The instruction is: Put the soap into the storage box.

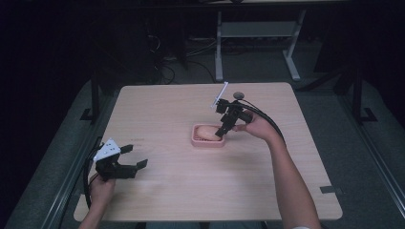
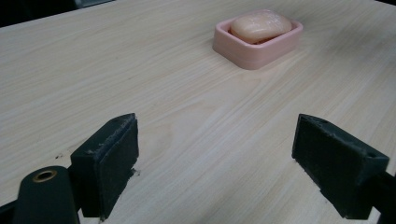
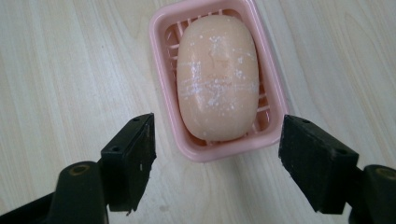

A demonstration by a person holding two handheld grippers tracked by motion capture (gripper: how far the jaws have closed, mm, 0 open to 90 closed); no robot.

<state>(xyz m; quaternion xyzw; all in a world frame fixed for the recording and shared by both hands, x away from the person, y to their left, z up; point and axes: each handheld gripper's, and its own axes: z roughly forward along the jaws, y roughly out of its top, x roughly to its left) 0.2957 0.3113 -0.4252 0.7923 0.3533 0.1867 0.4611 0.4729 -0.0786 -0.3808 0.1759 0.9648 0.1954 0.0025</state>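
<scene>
pink plastic, the soap dish (image 3: 161, 93) sits mid-table with the soap bar (image 3: 217, 77) in it. our right gripper (image 3: 217, 161) hovers above it, jaws apart; the left gripper (image 2: 217, 163) waits gaping, well apart. next, we judge: lower and clamp the bar.

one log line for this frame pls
left tool: open, idle near table edge | right tool: open, above soap dish | soap: in dish

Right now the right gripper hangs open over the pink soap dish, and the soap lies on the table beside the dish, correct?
Not quite. The right gripper is open over the pink soap dish, but the soap lies inside the dish, as the right gripper view shows.
</scene>
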